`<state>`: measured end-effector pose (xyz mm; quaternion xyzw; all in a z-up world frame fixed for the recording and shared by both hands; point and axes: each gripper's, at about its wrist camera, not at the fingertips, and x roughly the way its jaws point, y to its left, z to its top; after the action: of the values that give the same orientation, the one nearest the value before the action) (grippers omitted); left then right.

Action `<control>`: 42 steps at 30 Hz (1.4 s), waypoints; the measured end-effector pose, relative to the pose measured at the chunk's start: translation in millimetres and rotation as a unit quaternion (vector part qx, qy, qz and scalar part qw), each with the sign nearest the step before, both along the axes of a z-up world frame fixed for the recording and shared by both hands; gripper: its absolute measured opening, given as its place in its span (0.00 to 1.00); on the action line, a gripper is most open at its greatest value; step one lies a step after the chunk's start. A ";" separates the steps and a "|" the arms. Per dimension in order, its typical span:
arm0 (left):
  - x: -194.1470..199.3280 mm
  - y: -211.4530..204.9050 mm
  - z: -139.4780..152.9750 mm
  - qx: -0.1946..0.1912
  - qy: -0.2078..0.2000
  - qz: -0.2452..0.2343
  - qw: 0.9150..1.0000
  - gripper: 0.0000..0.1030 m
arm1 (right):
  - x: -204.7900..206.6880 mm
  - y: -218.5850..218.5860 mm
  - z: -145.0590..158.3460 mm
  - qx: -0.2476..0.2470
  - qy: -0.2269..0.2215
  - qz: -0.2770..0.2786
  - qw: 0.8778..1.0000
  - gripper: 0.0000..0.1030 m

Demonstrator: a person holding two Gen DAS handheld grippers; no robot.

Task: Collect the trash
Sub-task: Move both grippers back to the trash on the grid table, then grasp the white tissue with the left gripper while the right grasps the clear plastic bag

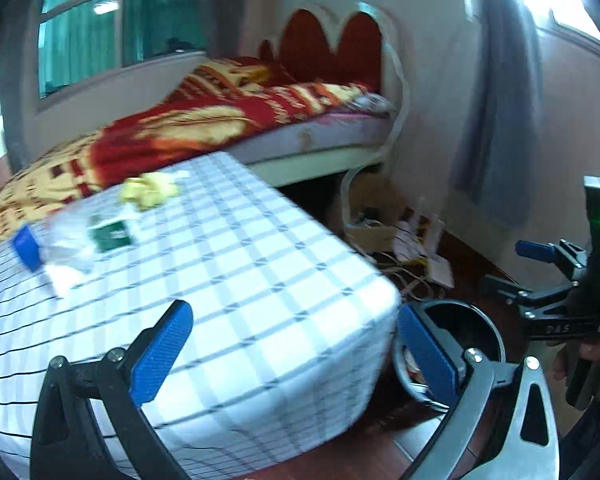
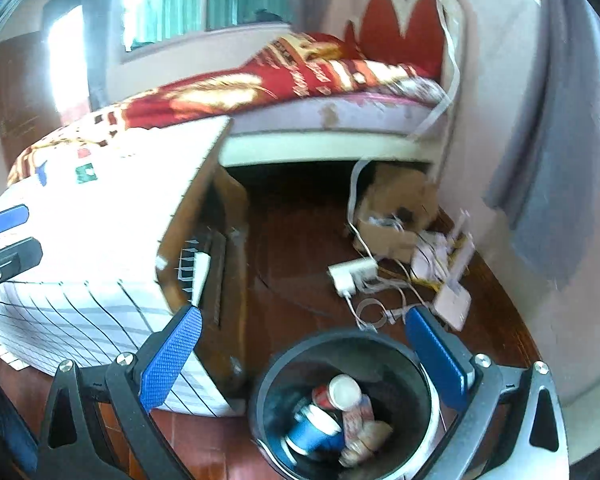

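Both tongs stood wide apart and held nothing. The left tongs point(image 1: 296, 344) hung over the near corner of the surface point(image 1: 236, 256), which filled the lower left of the left wrist view under a checked cloth. The right tongs point(image 2: 300, 356) hung above the bin point(image 2: 268, 384), at the bottom centre of the right wrist view.

Remaining trash lay toward the left of the left wrist view, on the far part of the surface: a crumpled yellow wad point(image 1: 150, 190) near the far edge, and closer to the left edge a clear plastic bottle point(image 1: 70, 240) lying on its side, blue cap point(image 1: 26, 248) pointing left and green label point(image 1: 112, 234) to the right. The frames were blurred, so finer detail could not be confirmed.

Assessment: the left tongs appeared placed for the next pick. A sound approach would be to reach across the surface, straddle the bottle across its body rather than its cap, and close firmly, since a thin empty bottle may roll or slip. The wad should compress easily.

The bin stood on the wooden floor just beside the corner of the surface. It held a blue paper cup point(image 2: 316, 432), a red and white can point(image 2: 338, 394) and crumpled pale wrapping point(image 2: 366, 438). Room remained inside.
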<state>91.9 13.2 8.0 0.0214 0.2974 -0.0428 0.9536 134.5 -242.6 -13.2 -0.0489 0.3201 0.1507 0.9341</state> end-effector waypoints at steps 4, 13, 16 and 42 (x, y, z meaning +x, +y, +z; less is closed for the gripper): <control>-7.5 51.1 3.7 0.007 -0.002 0.051 0.999 1.00 | 5.5 54.7 20.0 0.007 -0.015 0.042 0.999 1.00; -9.2 182.5 -7.0 -0.024 0.013 0.174 0.984 0.99 | 38.2 203.1 40.4 0.015 0.001 0.136 0.991 1.00; -2.5 211.5 -15.4 -0.027 0.016 0.193 0.981 0.96 | 49.7 248.2 41.5 0.026 0.006 0.165 0.986 1.00; 72.2 270.8 -34.9 -0.064 0.040 0.183 0.980 0.85 | 109.2 372.6 48.9 0.057 -0.023 0.248 0.967 0.29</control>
<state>164.1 284.0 -26.9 -0.0958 0.3312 0.1125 0.9319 243.8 129.9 35.7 -0.0767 0.2673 0.3944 0.8758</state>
